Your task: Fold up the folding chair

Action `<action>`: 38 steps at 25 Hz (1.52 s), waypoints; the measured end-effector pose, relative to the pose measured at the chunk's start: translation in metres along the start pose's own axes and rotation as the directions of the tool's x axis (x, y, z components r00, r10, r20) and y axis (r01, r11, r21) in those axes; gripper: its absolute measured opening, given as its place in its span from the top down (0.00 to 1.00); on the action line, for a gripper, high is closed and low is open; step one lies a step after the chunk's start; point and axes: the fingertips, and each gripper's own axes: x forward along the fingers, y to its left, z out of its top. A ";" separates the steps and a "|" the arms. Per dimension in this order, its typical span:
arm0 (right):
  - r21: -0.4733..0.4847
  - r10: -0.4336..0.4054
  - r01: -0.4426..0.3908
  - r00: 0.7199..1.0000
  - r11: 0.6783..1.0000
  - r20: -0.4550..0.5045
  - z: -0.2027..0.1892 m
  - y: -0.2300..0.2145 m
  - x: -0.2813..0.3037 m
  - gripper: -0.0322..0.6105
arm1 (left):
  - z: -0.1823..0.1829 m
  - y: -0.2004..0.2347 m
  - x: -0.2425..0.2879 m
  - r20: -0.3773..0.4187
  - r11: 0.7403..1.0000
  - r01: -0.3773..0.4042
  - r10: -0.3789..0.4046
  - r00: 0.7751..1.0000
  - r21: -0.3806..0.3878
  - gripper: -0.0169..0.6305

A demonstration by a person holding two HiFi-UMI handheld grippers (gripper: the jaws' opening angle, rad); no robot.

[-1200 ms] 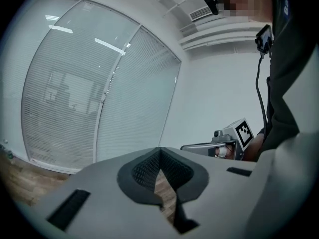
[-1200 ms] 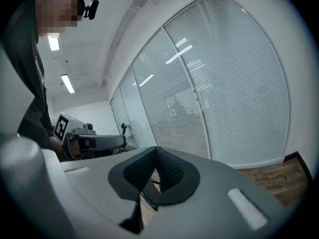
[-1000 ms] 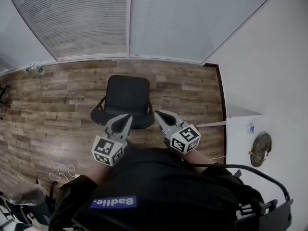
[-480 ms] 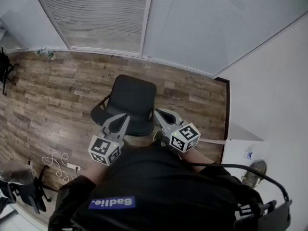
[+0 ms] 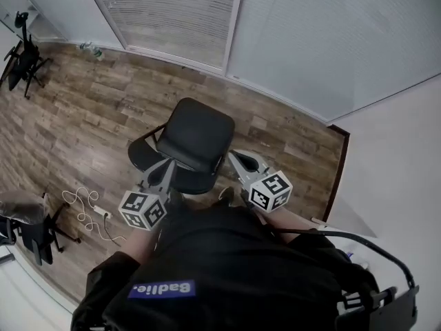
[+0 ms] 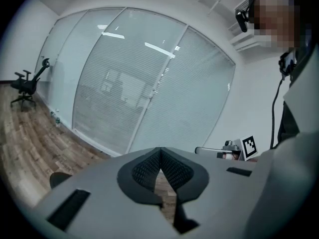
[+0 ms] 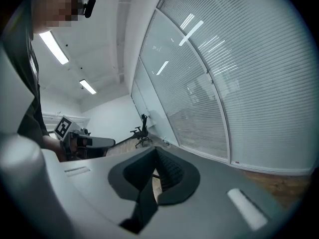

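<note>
Nearest me, my left gripper [image 5: 166, 165] and right gripper [image 5: 236, 157] both have their jaws pressed together, with nothing between them. Just beyond their tips, and between the two, the black folding chair [image 5: 200, 133] stands unfolded on the wood floor [image 5: 89, 109]. Behind it runs a glass wall with blinds [image 5: 172, 12].

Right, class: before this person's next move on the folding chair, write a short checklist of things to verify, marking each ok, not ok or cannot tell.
1. Folding chair straight ahead, standing unfolded: ok.
2. Left hand-held gripper empty: ok.
3. Right hand-held gripper empty: ok.
4. Jaws apart, ready to take the frame: not ok, both are shut.
5. Either gripper touching the chair: cannot tell from above.
6. Cable on the floor lies apart from the chair: ok.
</note>
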 end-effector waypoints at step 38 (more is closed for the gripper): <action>-0.084 -0.071 0.049 0.958 0.995 -0.279 -0.042 0.005 0.131 0.89 | -0.143 0.176 -0.060 -0.315 0.859 -0.333 0.216 0.924 -0.388 0.67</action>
